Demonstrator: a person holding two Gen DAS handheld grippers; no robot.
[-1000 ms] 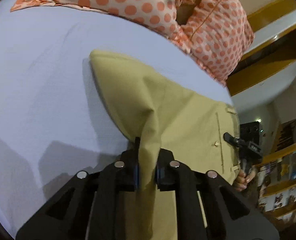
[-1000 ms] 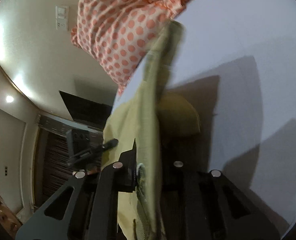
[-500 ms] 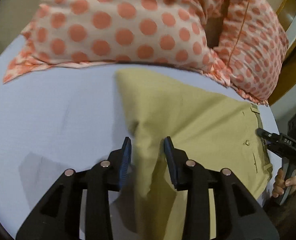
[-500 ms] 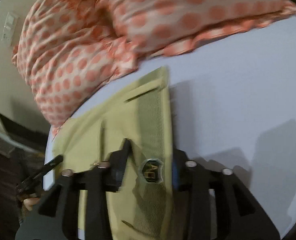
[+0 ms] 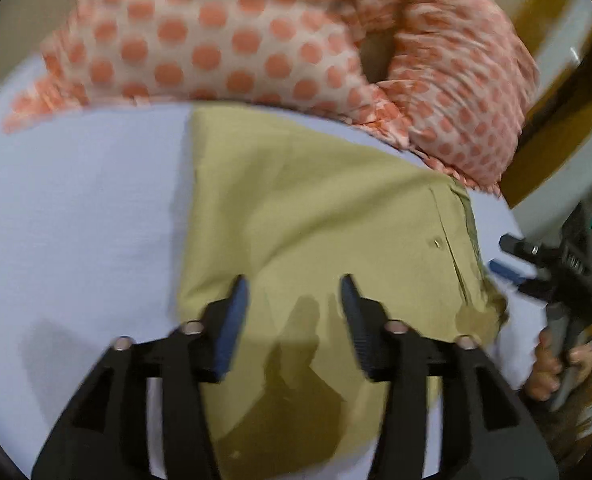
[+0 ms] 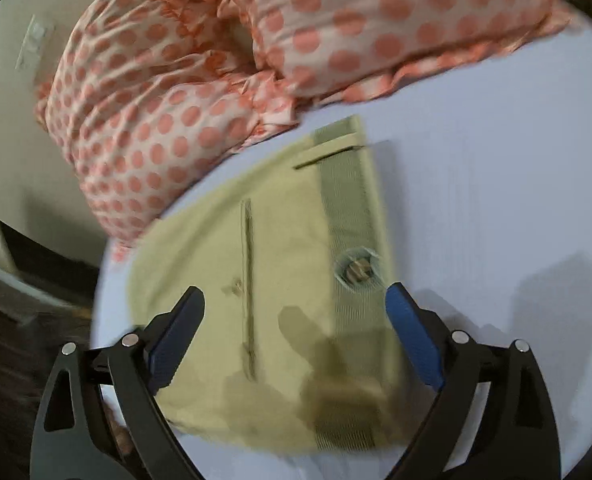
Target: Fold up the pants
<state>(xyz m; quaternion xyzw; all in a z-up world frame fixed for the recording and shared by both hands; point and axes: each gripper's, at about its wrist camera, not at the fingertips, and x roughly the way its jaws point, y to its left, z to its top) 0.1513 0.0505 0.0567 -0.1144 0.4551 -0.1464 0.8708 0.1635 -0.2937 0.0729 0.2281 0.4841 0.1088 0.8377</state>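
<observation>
1. Left wrist view: left tongs [image 5: 291, 300] are spread wide with nothing between the pads. 1.0 s ago they pinched a raised fold of the pants [image 5: 316, 208]; 0.5 s ago they were parting. The cloth is now let go and lies flat on the bed [image 5: 75, 208], its far edge just beside the polka-dot pillows [image 5: 223, 48]. The right tongs [image 5: 512, 260] show at the right edge, off the waistband side, held in the right hand [image 5: 552, 368]; its jaws look parted.

2. Right wrist view: right tongs [image 6: 296, 312] are also spread wide and hold nothing. 1.0 s ago they gripped the pants [image 6: 279, 240] edge-up; now the waistband [image 6: 348, 208] and its round label [image 6: 356, 270] lie flat on the bed [image 6: 496, 200], near the pillows [image 6: 215, 80].

3. Judgement: both releases mean this fold is laid down. The pants sit as a squarish folded stack, so the task looks near done; the likely remainder is 1 more fold or a smoothing pass, if any.
</observation>
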